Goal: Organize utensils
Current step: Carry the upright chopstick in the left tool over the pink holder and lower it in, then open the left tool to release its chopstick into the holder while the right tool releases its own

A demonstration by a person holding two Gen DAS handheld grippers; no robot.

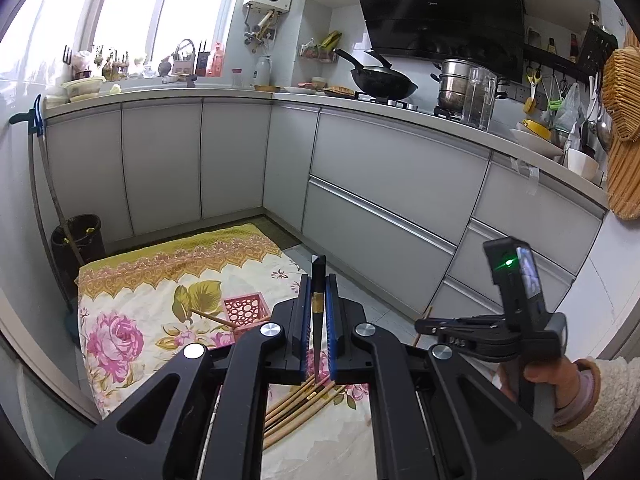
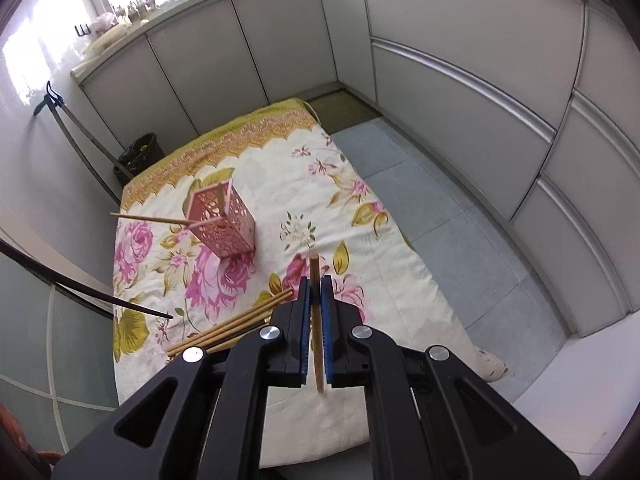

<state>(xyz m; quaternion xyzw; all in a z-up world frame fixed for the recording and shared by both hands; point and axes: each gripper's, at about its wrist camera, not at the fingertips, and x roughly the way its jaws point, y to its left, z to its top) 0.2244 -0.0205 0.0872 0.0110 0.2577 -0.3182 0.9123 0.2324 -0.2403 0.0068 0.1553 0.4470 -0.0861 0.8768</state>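
- Kitchen floor of grey tiles, hemmed by pale grey cabinet fronts that turn a corner under a light countertop.
- Floral cloth, cream with pink roses and a mustard border, covers the low work surface.
- Pink perforated holder stands tilted on the cloth; one bamboo chopstick juts from it sideways.
- Loose bamboo chopsticks lie bundled on the cloth near the grippers.
- Left gripper: jaws pinched tight on a dark chopstick.
- Right gripper: jaws clamped on a light bamboo chopstick, above the cloth.
- Black wok and steel pot sit on the hob beneath a black hood.
- Black bin in the corner by the wall.
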